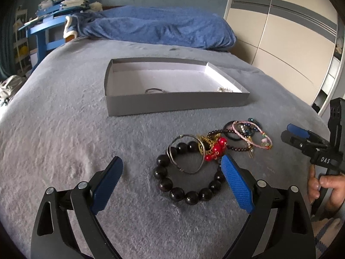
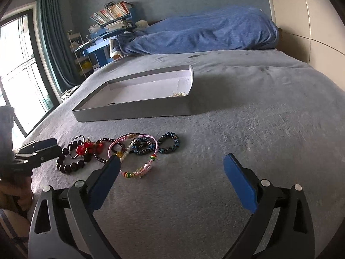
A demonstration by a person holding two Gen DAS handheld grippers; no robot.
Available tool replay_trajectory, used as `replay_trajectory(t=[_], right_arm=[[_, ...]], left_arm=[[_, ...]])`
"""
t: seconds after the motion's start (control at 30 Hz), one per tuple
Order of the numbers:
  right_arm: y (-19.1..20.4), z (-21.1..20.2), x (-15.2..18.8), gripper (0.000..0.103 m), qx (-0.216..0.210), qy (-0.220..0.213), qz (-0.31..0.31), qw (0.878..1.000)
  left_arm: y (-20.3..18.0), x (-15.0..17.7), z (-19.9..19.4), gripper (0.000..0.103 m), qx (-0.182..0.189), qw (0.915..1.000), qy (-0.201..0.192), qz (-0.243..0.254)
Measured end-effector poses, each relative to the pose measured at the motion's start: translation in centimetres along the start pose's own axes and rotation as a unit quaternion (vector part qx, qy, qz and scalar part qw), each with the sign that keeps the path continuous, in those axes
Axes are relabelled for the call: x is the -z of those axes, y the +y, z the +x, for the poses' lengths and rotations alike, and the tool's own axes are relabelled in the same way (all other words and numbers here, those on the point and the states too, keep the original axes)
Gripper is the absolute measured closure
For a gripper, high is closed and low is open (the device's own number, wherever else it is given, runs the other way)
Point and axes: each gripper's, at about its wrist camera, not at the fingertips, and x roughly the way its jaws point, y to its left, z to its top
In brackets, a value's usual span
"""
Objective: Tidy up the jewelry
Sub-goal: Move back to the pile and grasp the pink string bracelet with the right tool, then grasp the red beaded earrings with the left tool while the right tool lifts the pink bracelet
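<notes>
A heap of jewelry lies on the grey blanket. My left gripper [image 1: 171, 160] is open and low over it. A large black bead bracelet [image 1: 166, 183] and a metal bangle [image 1: 187, 172] lie between its blue pads without touching them. Red beads [image 1: 216, 147] sit by the right pad. My right gripper [image 2: 172, 157] is open with bare blanket between its fingers. A pink cord bracelet [image 2: 155, 149] lies at its left fingertip, and a dark blue bead bracelet [image 2: 177, 139] lies beyond. The shallow grey box [image 1: 176, 104] holds a thin bangle [image 1: 154, 90] and a pale chain [image 1: 225, 89].
A blue duvet [image 1: 155, 26] is bunched at the bed's far end. A blue desk with books [image 1: 62, 6] stands at the back left, and wardrobe doors [image 1: 291, 38] to the right. The other gripper [image 1: 301, 138] and a hand [image 1: 323, 185] are at the right edge.
</notes>
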Motion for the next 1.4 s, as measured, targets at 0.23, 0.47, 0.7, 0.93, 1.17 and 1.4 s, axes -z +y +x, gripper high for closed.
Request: replay_trajectory(t=[0.23,0.47,0.7,0.93,1.17,1.4], right_arm=[[0.8,0.7,0.3,0.035,-0.016,0.023,-0.021,0.999],[0.8,1.6,-0.1,0.035,-0.027,0.049,-0.011,0.998],[0.4,3.4,-0.7,0.045,-0.045,0.082,0.022,0.995],[1.9,3.9,-0.5,0.098,-0.050,0.094,-0.015,0.994],[-0.4,1.4,-0.3,0.099,-0.031,0.021,0.044,0.998],[-0.5,2.3,-0.3,0.099,-0.015,0.043,0.045,0.998]], left_arm=[[-1.2,0.3,0.2,0.012,0.009,0.9995,0.006,0.031],[-1.0,0.4,0.4,0.012,0.013,0.9996,0.009,0.025],[-0.7,0.4,0.4,0.012,0.014,0.9996,0.011,0.020],[-0.7,0.4,0.4,0.012,0.013,0.9997,0.011,0.019],[-0.8,0.4,0.6,0.012,0.012,0.9995,0.014,0.024],[-1.3,0.1,1.0,0.012,0.011,0.9991,0.020,0.035]])
